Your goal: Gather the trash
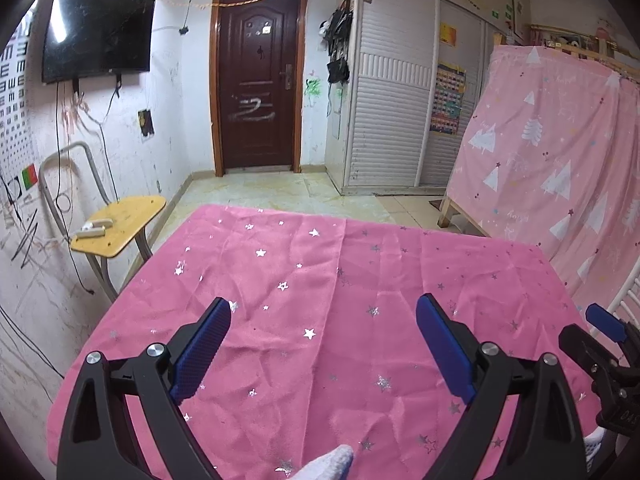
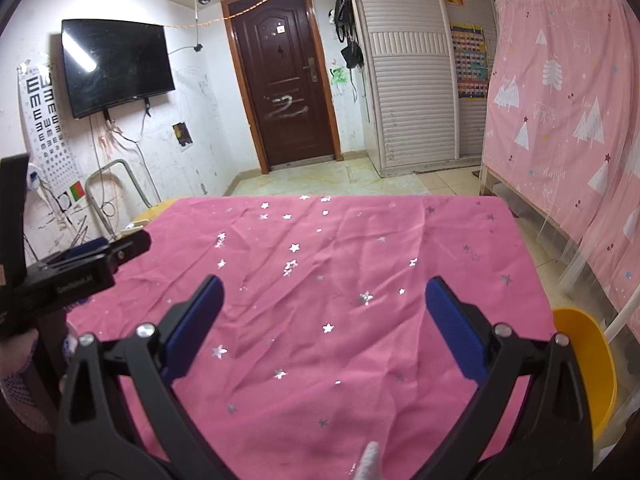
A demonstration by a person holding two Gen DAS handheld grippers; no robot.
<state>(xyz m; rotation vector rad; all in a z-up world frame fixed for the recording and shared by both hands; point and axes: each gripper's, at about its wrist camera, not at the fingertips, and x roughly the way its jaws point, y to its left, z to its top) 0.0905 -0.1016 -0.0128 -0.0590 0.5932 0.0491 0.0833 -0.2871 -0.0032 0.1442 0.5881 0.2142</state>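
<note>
- The left gripper (image 1: 323, 308) hangs over the pink star-printed tablecloth (image 1: 320, 280), its blue pads spread wide with nothing between them.
- The right gripper (image 2: 324, 288) is likewise spread and bare above the same cloth.
- No trash shows on the cloth in either view, so its direction and long axis cannot be told.
- A yellow bin (image 2: 588, 364) sits just beside the table's right edge, its opening tipped toward the table.
- Readable writing: rows of "E" on the eye chart (image 2: 42, 112); the "happy" print on the pink curtain (image 2: 560, 120); a partial "04" on the right gripper's body in the left wrist view.
</note>
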